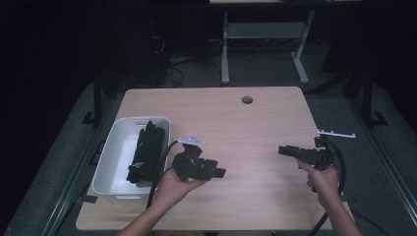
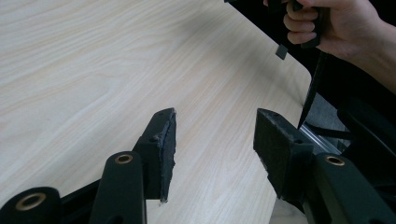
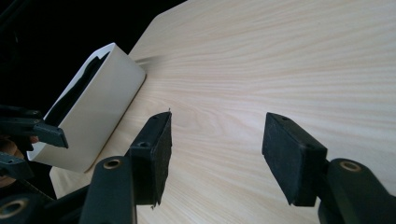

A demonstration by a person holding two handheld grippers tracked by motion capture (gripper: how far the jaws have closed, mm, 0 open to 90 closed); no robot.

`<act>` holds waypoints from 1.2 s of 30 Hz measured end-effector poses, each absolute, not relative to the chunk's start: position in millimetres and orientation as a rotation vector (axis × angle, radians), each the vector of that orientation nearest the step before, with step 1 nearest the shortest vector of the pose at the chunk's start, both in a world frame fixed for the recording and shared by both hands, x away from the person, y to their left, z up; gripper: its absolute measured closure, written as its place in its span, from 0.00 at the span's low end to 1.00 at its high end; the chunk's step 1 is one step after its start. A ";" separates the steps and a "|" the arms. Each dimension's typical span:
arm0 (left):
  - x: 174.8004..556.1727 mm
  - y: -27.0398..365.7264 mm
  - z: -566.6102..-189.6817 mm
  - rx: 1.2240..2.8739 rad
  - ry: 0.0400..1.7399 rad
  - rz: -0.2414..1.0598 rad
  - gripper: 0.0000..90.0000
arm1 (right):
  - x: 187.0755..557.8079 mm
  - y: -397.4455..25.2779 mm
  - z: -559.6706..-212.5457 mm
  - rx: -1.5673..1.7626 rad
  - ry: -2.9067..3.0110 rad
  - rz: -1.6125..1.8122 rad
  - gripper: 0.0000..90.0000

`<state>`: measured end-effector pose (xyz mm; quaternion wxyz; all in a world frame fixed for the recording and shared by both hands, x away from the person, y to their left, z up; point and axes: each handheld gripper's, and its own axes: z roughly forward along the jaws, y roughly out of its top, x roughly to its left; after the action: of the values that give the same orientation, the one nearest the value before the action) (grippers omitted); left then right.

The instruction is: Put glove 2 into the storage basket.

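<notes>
The left gripper [image 1: 199,166] sits lower centre-left of the high view, jaws wide and holding nothing. The right gripper [image 1: 305,154] at right is likewise wide and bare. Both hover over the table [image 1: 246,132]. The white bin [image 1: 110,162] of black items stands at left, just beside the left gripper.

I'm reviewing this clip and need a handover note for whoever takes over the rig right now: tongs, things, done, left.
Left tongs: open, empty, held above the table just right of the white bin.
Right tongs: open, empty, near the table's right edge, pointing toward the bin.
Black items: piled inside the bin; what they are is too dark to tell.
Done: nothing is out on the tabletop, and neither tongs hold anything.
Left: probably reach into the bin with the left tongs, the nearer ones, for the first black item.
</notes>
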<state>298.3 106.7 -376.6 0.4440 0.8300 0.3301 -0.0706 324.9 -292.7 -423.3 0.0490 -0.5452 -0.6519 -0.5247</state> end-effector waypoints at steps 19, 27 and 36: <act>290.9 89.7 -394.0 2.084 0.804 -0.177 0.51 | 302.2 -314.0 -443.3 -1.698 -1.955 -1.586 0.46; 288.8 88.1 -403.3 2.074 0.818 -0.192 0.51 | 295.0 -319.8 -447.2 -1.696 -1.953 -1.594 0.45; 286.4 84.9 -410.0 2.086 0.816 -0.206 0.50 | 283.5 -326.4 -455.8 -1.712 -1.947 -1.591 0.45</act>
<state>286.4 84.9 -410.0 0.4316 0.8365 0.3273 -0.0827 283.5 -326.4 -455.8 0.0498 -0.5621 -0.6393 -0.5224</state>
